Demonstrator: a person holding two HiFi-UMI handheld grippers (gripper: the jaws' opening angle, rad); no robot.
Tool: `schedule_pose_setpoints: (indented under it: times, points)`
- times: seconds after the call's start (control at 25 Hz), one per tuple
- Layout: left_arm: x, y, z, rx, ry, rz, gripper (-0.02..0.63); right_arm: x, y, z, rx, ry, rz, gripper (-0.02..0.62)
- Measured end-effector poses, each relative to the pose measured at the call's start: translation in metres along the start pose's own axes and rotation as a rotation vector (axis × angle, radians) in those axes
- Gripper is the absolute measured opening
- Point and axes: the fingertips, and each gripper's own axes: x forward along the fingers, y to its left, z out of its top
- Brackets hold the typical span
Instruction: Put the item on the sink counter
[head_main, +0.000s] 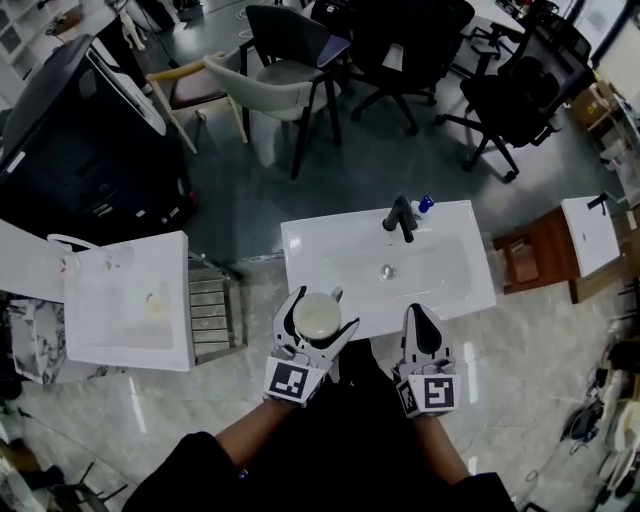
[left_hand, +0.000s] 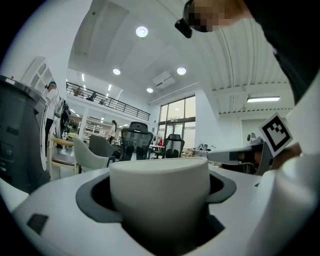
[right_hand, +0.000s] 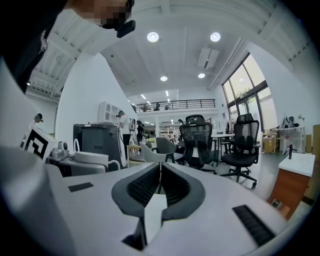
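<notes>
A cream-white cup (head_main: 317, 315) with a small handle sits upright between the jaws of my left gripper (head_main: 317, 310), which is shut on it just in front of the near edge of the white sink counter (head_main: 330, 250). In the left gripper view the cup (left_hand: 160, 192) fills the gap between the grey pads. My right gripper (head_main: 421, 322) hovers to the right of it, near the counter's front edge, shut with nothing in it; its pads (right_hand: 145, 184) meet in the right gripper view. A black faucet (head_main: 402, 215) stands at the back of the basin.
A second white sink unit (head_main: 130, 300) stands to the left with a slatted grey rack (head_main: 210, 310) beside it. A wooden stool (head_main: 535, 255) is on the right. Chairs (head_main: 290, 70) and office chairs (right_hand: 200, 140) stand beyond the counter. A dark appliance (left_hand: 20, 135) is at far left.
</notes>
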Motion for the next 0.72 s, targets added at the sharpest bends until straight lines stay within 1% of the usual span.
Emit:
schedule_pose_setpoints:
  times: [0.12, 0.2, 0.28, 0.4, 0.56, 0.72]
  points:
    - [0.026, 0.006, 0.002, 0.025, -0.001, 0.024, 0.456, 0.023, -0.018, 0.015, 0.001, -0.015, 0.019, 0.032]
    - [0.045, 0.013, 0.000, 0.040, -0.006, 0.053, 0.456, 0.039, -0.029, 0.022, -0.012, -0.002, 0.030, 0.032]
    - [0.067, 0.021, -0.004, 0.047, 0.002, 0.077, 0.456, 0.057, -0.042, 0.023, -0.004, -0.002, 0.046, 0.032]
    - [0.101, 0.032, -0.010, 0.059, 0.020, 0.089, 0.456, 0.084, -0.059, 0.021, 0.004, 0.003, 0.069, 0.032]
    - [0.140, 0.041, -0.021, 0.042, 0.043, 0.099, 0.456, 0.115, -0.081, 0.016, 0.005, 0.014, 0.093, 0.032]
    - [0.179, 0.049, -0.039, 0.056, 0.069, 0.098, 0.456, 0.144, -0.103, 0.013, 0.014, 0.023, 0.110, 0.032]
